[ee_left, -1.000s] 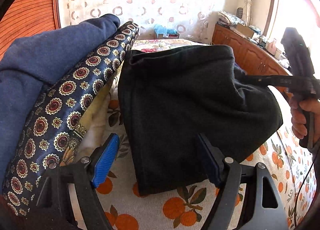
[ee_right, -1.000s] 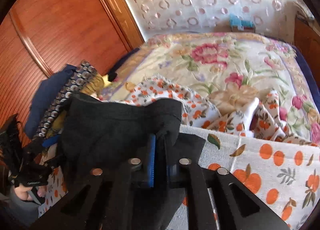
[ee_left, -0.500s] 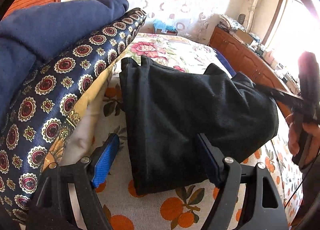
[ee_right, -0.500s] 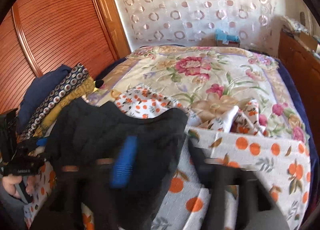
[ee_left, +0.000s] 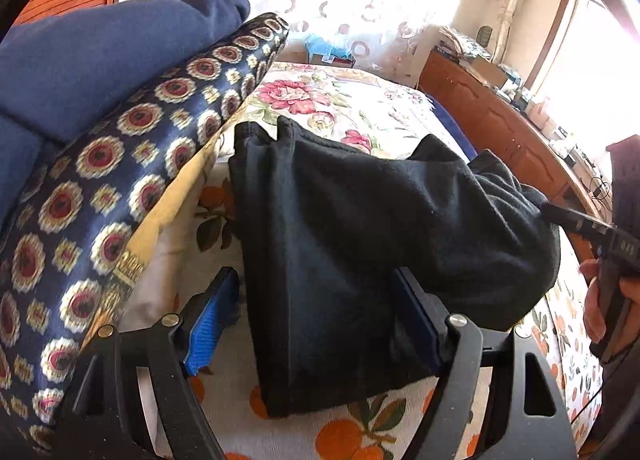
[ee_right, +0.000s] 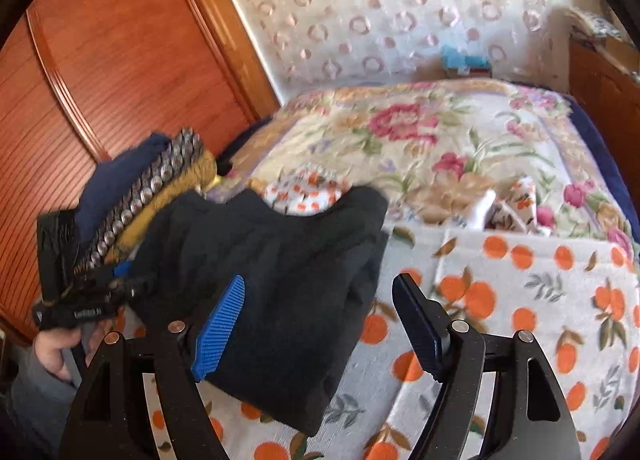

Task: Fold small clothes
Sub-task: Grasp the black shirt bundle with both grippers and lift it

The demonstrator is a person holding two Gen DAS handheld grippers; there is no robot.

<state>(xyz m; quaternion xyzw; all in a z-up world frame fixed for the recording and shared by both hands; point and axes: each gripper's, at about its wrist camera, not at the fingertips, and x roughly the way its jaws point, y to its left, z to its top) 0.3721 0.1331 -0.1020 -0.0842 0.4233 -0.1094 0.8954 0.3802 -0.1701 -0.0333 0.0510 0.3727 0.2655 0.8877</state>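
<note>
Right wrist view: right gripper [ee_right: 320, 324], jaws spread wide, just been opening; black knit garment [ee_right: 276, 272] lies partly across the gap, blue pad beside it but not pinching.
Change: the fold it held a second ago is let go, cloth now rests on the orange-print white cloth [ee_right: 520, 292].
Meaning: likely this fold is laid, next is smoothing or stacking.
Left gripper [ee_left: 316, 324]: jaws wide apart, straddling the garment's near edge, no squeeze seen.
Pose: both point downward over the bed; person's hand [ee_left: 600, 300] grips the right handle.
Beyond: stack of folded clothes [ee_right: 152, 188], floral bedspread [ee_right: 460, 140], wooden wardrobe [ee_right: 100, 40].
</note>
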